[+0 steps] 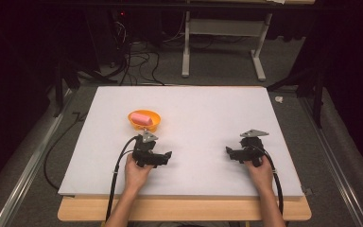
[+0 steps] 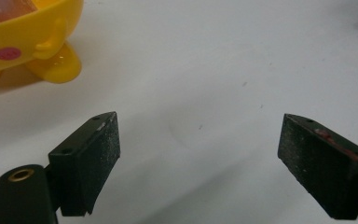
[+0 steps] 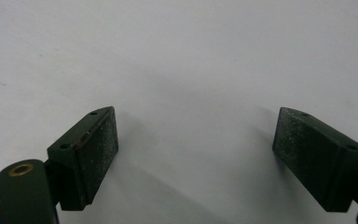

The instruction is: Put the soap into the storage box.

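A white board [image 1: 194, 113] is laid over a wooden table [image 1: 184, 210]. An orange bowl [image 1: 144, 124] is set left of the board's middle, nearer the far edge than the near one; a pink block [image 1: 142, 118] is seen lying inside it. The left gripper [image 1: 163, 157] is held just on the near side of the bowl, close to it but apart. In the left gripper view the bowl [image 2: 28, 37] is seen at the upper left, beyond and to the side of the left jaw, with bare board between the jaws; these are spread wide and hold nothing. The right gripper [image 1: 231, 152] is held toward the board's right edge, well apart from the bowl. Its jaws are likewise spread wide over bare board [image 3: 186, 70], with nothing gripped.
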`<state>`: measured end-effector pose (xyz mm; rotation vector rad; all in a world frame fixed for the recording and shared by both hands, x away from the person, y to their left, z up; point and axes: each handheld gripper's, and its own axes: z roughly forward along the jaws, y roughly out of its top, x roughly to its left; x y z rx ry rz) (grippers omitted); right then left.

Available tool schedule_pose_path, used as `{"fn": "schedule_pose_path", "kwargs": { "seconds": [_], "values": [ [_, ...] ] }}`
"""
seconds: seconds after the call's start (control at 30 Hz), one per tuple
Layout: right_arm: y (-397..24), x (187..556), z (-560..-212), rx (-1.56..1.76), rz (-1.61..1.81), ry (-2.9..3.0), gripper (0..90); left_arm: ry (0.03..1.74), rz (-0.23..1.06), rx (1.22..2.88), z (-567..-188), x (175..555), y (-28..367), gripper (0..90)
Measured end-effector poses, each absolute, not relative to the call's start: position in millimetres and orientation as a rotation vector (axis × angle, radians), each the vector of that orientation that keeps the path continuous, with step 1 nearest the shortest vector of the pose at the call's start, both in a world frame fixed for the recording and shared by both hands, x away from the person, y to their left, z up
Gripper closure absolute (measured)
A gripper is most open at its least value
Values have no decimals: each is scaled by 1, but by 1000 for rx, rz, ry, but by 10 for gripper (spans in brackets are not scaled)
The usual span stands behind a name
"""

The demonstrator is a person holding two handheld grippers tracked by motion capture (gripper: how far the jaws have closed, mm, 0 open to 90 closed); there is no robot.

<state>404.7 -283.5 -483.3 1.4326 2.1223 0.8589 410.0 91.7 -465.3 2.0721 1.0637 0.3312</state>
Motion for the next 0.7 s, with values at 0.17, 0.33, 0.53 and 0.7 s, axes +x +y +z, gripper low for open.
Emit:
{"fn": "schedule_pose_path", "kwargs": {
  "seconds": [0.17, 0.33, 0.53, 0.7],
  "values": [
    [-283, 405, -483, 1433, 859, 2122, 145, 1070, 330, 2070, -469, 413, 90, 138],
    [-284, 405, -483, 1433, 859, 2122, 145, 1072, 356, 2086, -474, 415, 86, 138],
    [-283, 405, -483, 1433, 859, 2122, 145, 1066, 425, 2123, -486, 414, 84, 135],
    [-283, 405, -483, 1432, 859, 2123, 145, 1067, 438, 2113, -487, 413, 85, 144]
  ]
}}
